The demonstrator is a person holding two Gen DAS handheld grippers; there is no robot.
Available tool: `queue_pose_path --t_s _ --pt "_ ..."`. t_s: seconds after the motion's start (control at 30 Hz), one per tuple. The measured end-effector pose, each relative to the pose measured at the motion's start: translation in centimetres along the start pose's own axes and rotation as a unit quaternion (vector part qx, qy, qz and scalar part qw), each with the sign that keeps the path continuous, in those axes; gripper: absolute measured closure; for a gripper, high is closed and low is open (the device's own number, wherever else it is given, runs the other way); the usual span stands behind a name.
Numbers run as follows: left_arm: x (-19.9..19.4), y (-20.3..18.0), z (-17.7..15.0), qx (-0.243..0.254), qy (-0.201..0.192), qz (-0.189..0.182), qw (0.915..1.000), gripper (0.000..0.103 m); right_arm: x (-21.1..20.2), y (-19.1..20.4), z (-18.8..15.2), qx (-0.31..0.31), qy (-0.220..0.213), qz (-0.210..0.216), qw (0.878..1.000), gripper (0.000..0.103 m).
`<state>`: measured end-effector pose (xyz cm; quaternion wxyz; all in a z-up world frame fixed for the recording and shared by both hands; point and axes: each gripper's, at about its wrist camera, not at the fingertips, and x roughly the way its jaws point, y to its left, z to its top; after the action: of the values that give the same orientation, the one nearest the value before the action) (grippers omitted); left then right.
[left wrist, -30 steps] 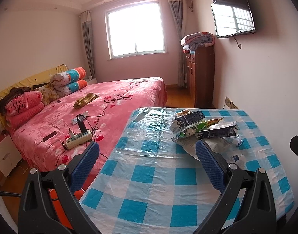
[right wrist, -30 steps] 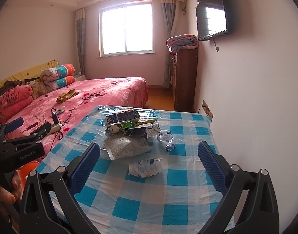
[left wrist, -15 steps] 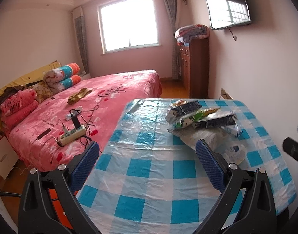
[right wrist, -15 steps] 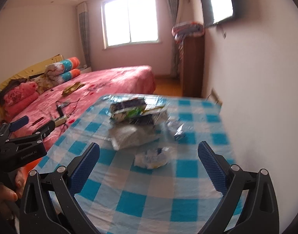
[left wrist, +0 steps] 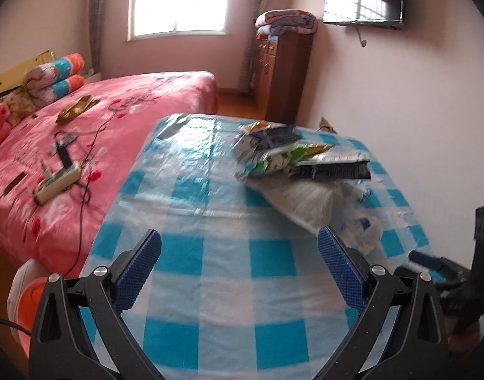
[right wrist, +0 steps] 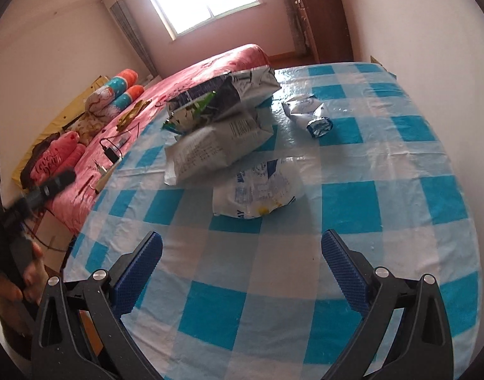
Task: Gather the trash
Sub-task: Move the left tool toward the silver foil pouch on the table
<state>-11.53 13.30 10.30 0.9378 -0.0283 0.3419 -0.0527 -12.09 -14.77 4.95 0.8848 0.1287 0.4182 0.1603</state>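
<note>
A heap of empty snack bags (left wrist: 286, 158) (right wrist: 216, 120) lies on the blue-and-white checked table (left wrist: 210, 253) (right wrist: 384, 209). A crumpled white-and-blue wrapper (right wrist: 257, 190) (left wrist: 363, 234) sits just ahead of my right gripper (right wrist: 242, 262), which stands open and empty over the near part of the table. A second small crumpled wrapper (right wrist: 310, 115) lies farther back on the right. My left gripper (left wrist: 238, 266) is open too, hovering above the table's near left part, well short of the heap. The right gripper's tip shows at the right edge of the left wrist view.
A pink bed (left wrist: 83, 133) with a power strip (left wrist: 56, 183) and cables runs along the table's left side. An orange-and-white bin (left wrist: 26, 297) stands low at the near left. A wall (left wrist: 400, 95) borders the table on the right; a wooden dresser (left wrist: 283, 72) stands beyond.
Both grippers have tilted down and moved in over the table. The right one has come close to the crumpled white-and-blue wrapper. Both stay open.
</note>
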Motion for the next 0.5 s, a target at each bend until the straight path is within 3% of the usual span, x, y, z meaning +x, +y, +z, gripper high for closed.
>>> queue_pose_path --t_s 0.23,0.5 --pt "4.5 -1.8 2.0 0.016 0.037 -0.049 0.9980 0.004 2.3 -1.1 1.3 -0.015 0.003 -0.010 1.000 0.004" --pt "8.9 -4.3 1.8 -0.027 0.090 -0.097 0.9909 0.004 4.1 -0.6 2.8 -0.054 0.007 -0.013 0.998 0.004"
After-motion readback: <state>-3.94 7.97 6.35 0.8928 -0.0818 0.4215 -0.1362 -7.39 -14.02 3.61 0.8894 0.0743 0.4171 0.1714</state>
